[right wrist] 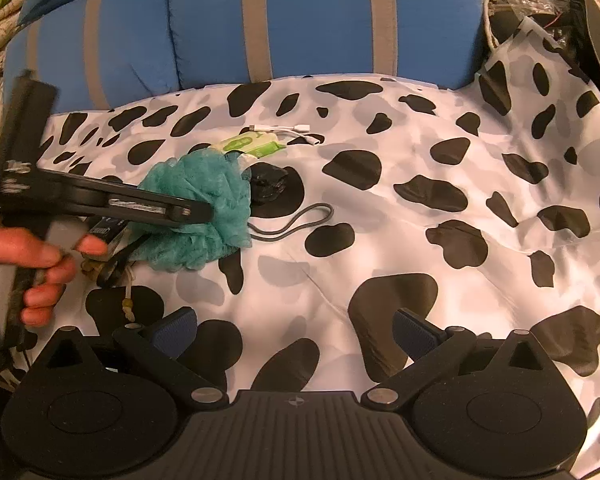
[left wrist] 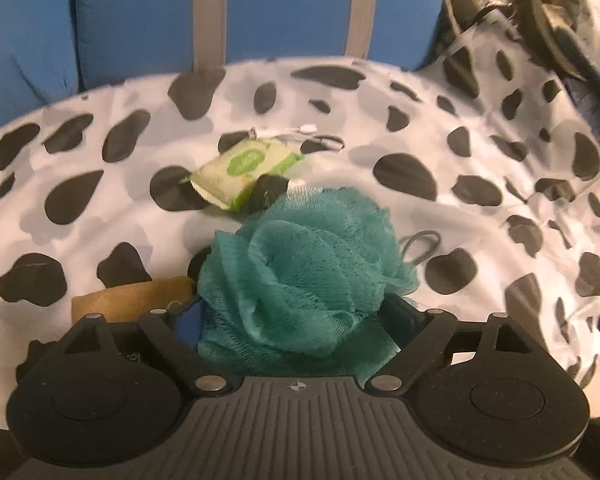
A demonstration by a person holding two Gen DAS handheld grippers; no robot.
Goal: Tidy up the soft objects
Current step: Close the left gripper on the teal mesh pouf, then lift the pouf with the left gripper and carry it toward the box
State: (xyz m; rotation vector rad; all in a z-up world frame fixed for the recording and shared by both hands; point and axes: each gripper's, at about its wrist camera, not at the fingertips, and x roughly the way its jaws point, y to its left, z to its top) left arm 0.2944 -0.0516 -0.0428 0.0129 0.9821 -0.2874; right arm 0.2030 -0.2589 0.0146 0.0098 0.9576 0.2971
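A teal mesh bath loofah [left wrist: 300,268] lies on the cow-spotted sheet [left wrist: 480,216]. It fills the gap between the wide-spread fingers of my left gripper [left wrist: 296,312], which stands open around it; its pads are mostly hidden by the mesh. From the right wrist view the loofah [right wrist: 204,208] rests on the sheet, with the left gripper's upper finger [right wrist: 156,210] lying across it and a person's hand [right wrist: 40,264] on the handle. My right gripper [right wrist: 296,332] hovers open over bare sheet, nothing between its blue pads.
A green wipes pack [left wrist: 246,172] and a black lump [left wrist: 270,192] lie just beyond the loofah, a grey cord loop [left wrist: 420,244] to its right, a tan item [left wrist: 140,296] to its left. A blue cushion [left wrist: 280,12] stands behind. Dark clutter [left wrist: 540,20] fills the far right.
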